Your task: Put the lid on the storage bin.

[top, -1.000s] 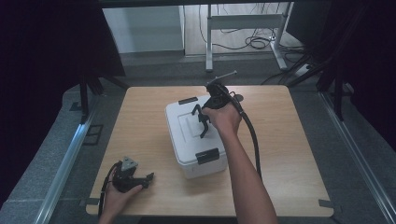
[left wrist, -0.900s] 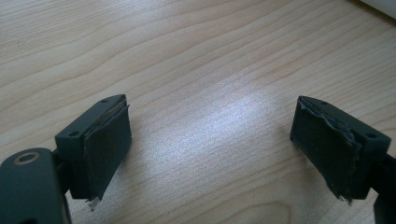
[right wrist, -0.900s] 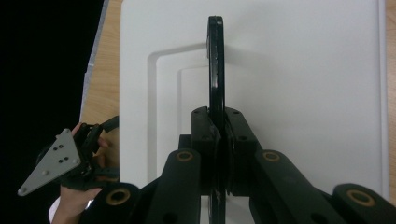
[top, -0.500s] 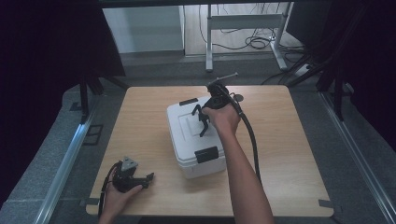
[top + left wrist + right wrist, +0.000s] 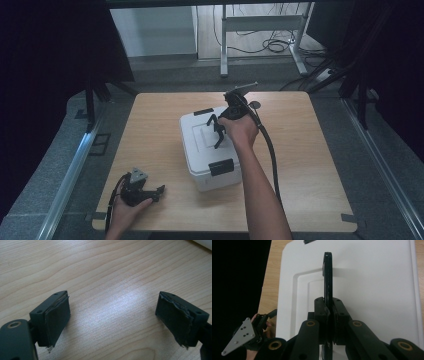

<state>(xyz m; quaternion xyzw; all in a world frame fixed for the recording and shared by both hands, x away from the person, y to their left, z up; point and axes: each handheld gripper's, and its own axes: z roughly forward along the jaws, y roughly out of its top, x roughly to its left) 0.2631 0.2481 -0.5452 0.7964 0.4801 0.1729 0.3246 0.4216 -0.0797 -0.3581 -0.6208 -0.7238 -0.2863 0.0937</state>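
A big wooden table (image 5: 165, 125) sits in the middle of the room. A white box (image 5: 200, 155) with a lid rests on it, near the middle, with black clips at its near and far ends. The right hand (image 5: 239, 129) holds the right gripper (image 5: 219, 131) over the top of the box. Its jaws are squeezed tight on the thin black handle (image 5: 328, 275) that stands up from the lid. The left gripper (image 5: 159, 190) lies in the left hand (image 5: 125, 212) at the near left corner of the table, well apart from the box. Its jaws are spread wide with just bare wood between them.
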